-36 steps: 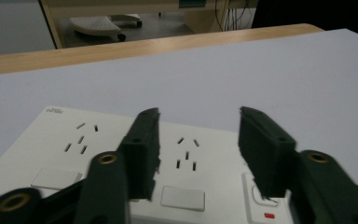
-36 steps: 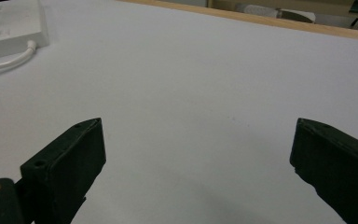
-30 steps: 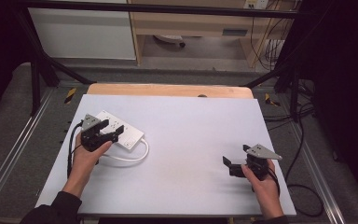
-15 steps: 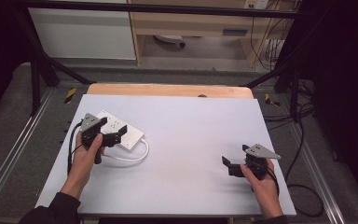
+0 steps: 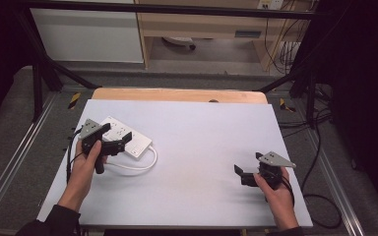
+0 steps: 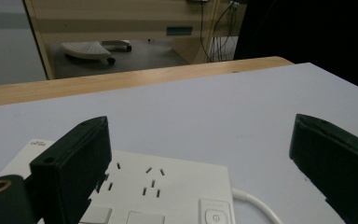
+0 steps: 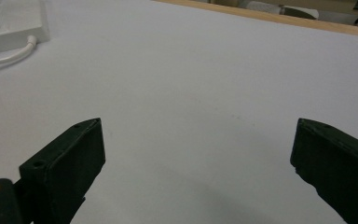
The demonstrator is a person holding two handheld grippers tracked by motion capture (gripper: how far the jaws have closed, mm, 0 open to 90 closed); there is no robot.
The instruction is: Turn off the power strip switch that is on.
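Since a second ago, the left gripper (image 5: 112, 144) has been spreading its jaws, which now stand wide with nothing clamped, hanging over the near end of the white power strip (image 5: 128, 138); the right gripper (image 5: 248, 174), nearest the table's front edge, is likewise wide open and holding nothing, well apart from it. Lying flat at the table's (image 5: 206, 142) left, the strip looks rigid, light and smooth-sided, so gripping across its long edges seems safest. Its cord (image 5: 135, 167) is limp. Small grey lettering at one corner (image 6: 36, 143) is illegible.
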